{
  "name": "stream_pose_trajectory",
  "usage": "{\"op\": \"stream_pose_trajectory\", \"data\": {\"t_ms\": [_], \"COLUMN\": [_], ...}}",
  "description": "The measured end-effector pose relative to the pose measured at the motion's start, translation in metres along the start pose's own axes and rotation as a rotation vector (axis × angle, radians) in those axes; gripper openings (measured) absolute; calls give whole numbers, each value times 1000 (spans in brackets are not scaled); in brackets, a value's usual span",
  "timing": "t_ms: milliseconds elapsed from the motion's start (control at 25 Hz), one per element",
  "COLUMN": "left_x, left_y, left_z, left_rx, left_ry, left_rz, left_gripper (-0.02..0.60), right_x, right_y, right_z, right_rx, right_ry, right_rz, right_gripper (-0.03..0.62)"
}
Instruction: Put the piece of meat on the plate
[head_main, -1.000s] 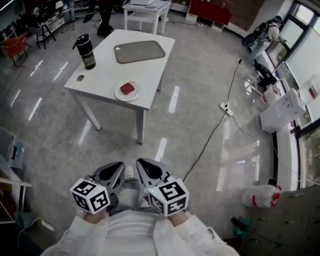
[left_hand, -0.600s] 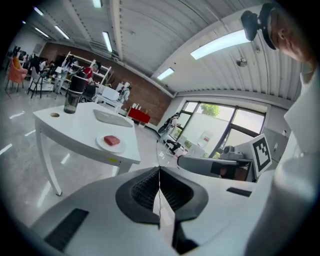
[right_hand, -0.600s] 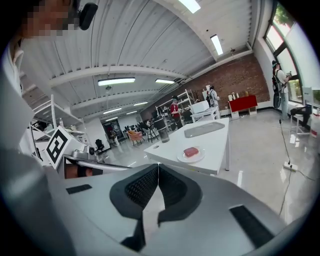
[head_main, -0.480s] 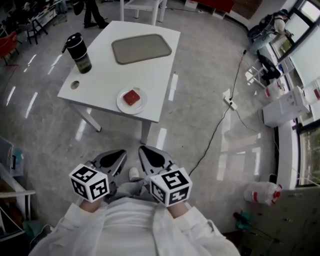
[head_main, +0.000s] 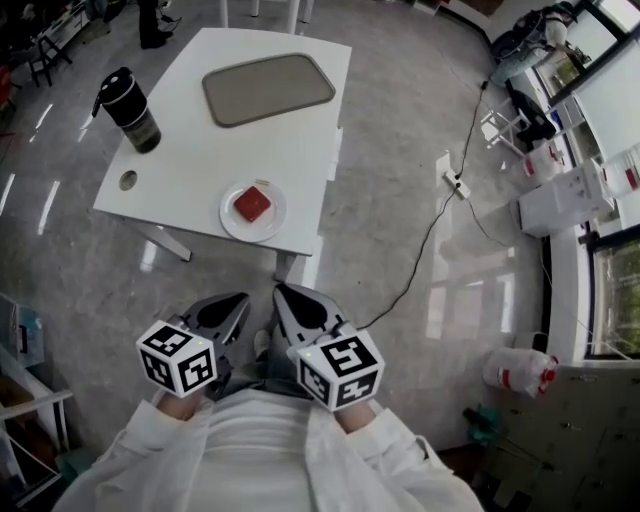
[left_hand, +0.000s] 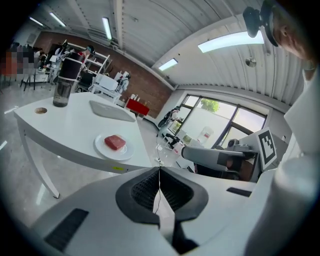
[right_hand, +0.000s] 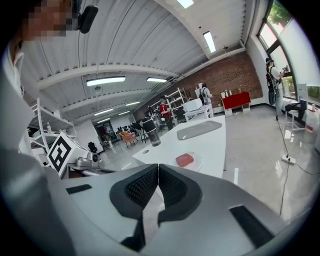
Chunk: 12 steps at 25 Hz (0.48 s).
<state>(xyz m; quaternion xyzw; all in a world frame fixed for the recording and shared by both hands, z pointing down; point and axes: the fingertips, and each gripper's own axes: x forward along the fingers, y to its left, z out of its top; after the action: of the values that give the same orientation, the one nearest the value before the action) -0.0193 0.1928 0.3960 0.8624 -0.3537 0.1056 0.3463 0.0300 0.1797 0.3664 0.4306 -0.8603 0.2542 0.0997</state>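
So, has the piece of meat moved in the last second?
No. The piece of meat still lies in the middle of the plate, and the plate keeps its spot by the near edge of the table. Only the camera shifted.

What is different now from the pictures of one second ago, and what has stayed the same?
The table looks larger and lower in the head view, so the person has likely stepped toward it. Nothing was gripped or released. The meat stays on the plate, bottle and tray unmoved. The left gripper and right gripper stay shut, empty, near the body.
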Motion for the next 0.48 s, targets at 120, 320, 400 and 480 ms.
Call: {"op": "stream_pose_trajectory", "data": {"t_ms": [120, 320, 400, 480], "left_x": [11, 27, 36, 47], "left_y": [8, 33, 42, 50], "left_z": [9, 33, 41, 51], "left_rx": [-9, -40, -47, -59], "left_ry": [5, -11, -15, -19], "left_rz": [9, 57, 76, 96], "left_gripper": [10, 10, 10, 10], "right_x": [11, 39, 50, 61], "right_y": [-14, -35, -46, -60], "right_z": [5, 21, 25, 31], "right_rx": [3, -39, -45, -45], "right_ry": [18, 52, 69, 87], "right_rz": [1, 18, 31, 44], "right_gripper": [15, 15, 15, 15]}}
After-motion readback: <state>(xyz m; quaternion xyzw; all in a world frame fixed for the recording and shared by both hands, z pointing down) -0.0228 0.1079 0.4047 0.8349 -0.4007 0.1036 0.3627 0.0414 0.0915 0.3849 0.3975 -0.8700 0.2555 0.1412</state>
